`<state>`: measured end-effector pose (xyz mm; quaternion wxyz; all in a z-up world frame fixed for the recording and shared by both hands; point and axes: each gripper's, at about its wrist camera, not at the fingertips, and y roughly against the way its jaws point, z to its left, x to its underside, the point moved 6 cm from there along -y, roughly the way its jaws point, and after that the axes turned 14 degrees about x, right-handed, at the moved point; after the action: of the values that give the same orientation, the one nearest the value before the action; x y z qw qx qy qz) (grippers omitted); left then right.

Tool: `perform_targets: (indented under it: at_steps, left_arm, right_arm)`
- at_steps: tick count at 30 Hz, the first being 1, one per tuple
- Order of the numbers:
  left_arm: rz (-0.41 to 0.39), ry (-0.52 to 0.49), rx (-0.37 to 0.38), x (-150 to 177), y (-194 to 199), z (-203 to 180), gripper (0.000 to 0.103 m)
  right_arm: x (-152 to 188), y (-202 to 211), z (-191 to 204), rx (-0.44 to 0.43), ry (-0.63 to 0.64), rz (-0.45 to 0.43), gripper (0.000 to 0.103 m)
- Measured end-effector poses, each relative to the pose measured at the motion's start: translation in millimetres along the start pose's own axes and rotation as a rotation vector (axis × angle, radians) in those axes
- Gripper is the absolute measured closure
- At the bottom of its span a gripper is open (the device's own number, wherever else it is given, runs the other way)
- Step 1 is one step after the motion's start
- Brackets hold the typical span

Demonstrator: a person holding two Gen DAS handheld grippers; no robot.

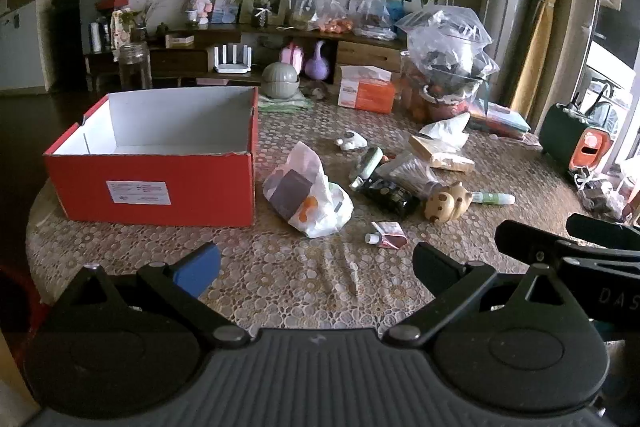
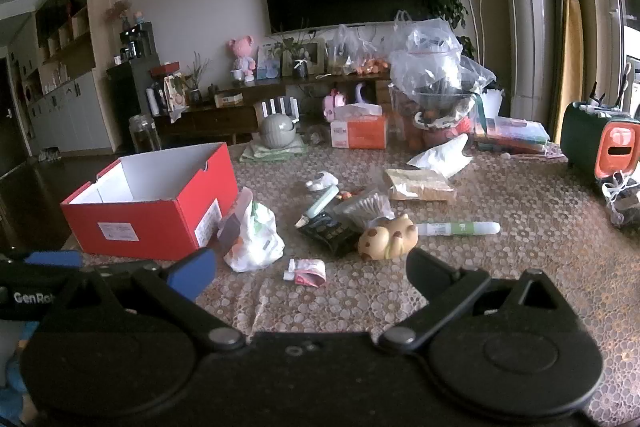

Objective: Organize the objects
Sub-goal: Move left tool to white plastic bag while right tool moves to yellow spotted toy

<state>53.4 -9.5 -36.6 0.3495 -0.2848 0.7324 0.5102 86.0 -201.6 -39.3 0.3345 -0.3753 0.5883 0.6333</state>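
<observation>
Clutter lay scattered ahead of your two wide-spread, empty grippers.
Red box [image 1: 160, 163] sat ahead-left of your left gripper [image 1: 316, 267]; the white bag [image 1: 308, 195] lay straight ahead of it, the crumpled tube [image 2: 306, 271] just beyond your right gripper [image 2: 312, 277], and the bear figure [image 2: 388, 237] and green pen [image 2: 458, 228] ahead-right.

One red box [image 1: 160, 183], two plastic bags [image 1: 308, 195]
</observation>
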Motion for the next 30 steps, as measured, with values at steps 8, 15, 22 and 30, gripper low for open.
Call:
perform_targets:
  at_steps: [8, 15, 22, 30]
  left_arm:
    - [0.005, -0.054, -0.003, -12, -19, 3, 0.0]
    - [0.007, -0.078, -0.047, -25, -48, 12, 0.0]
    - [0.035, -0.101, -0.069, -37, -102, 13, 0.0]
    - [0.088, -0.072, -0.1, -35, -163, 13, 0.0]
  right_arm:
    - [-2, -17, -5, 0.043, 0.052, -0.016, 0.002]
    - [-4, -51, -33, 0.123, 0.065, -0.003, 0.002]
    - [3, -98, -50, 0.172, 0.118, 0.037, 0.002]
    - [5, -144, -55, 0.18, 0.164, 0.077, 0.002]
